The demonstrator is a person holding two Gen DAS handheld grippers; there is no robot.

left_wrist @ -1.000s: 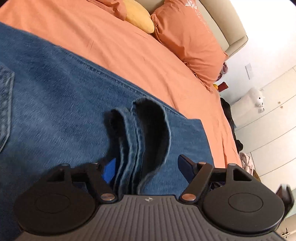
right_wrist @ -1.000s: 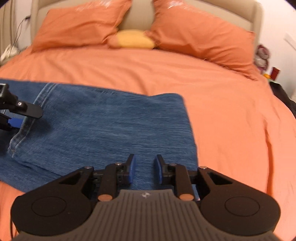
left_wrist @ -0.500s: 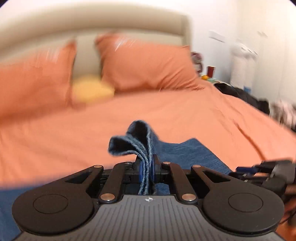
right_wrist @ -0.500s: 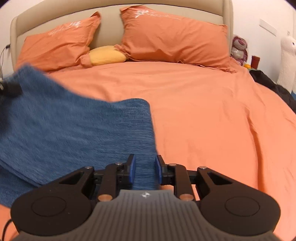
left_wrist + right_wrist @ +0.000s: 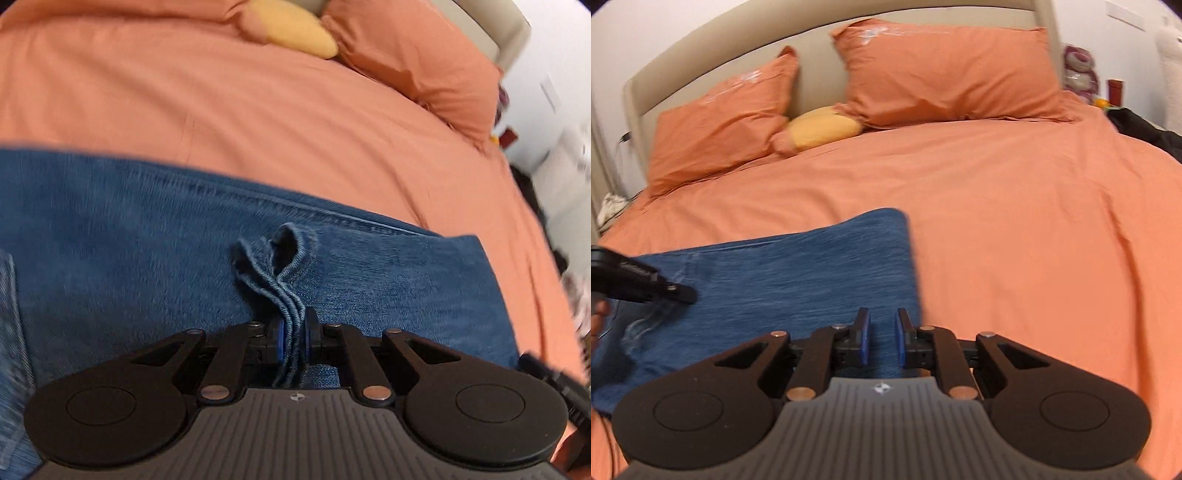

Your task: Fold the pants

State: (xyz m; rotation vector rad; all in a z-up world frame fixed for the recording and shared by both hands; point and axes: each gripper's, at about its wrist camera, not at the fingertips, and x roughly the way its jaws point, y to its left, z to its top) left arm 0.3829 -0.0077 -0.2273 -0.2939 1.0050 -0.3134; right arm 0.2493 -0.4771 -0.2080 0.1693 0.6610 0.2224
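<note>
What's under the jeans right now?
The jeans lie on the orange bedspread, which shows along their far and right edges. Anything beneath the denim itself is covered. The left gripper pinches a bunched fold of them.

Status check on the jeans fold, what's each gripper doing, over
Left gripper shut on bunched hem of jeans. Right gripper nearly closed, grip on denim unclear. Jeans lie on orange bed. Nothing in the way.
</note>
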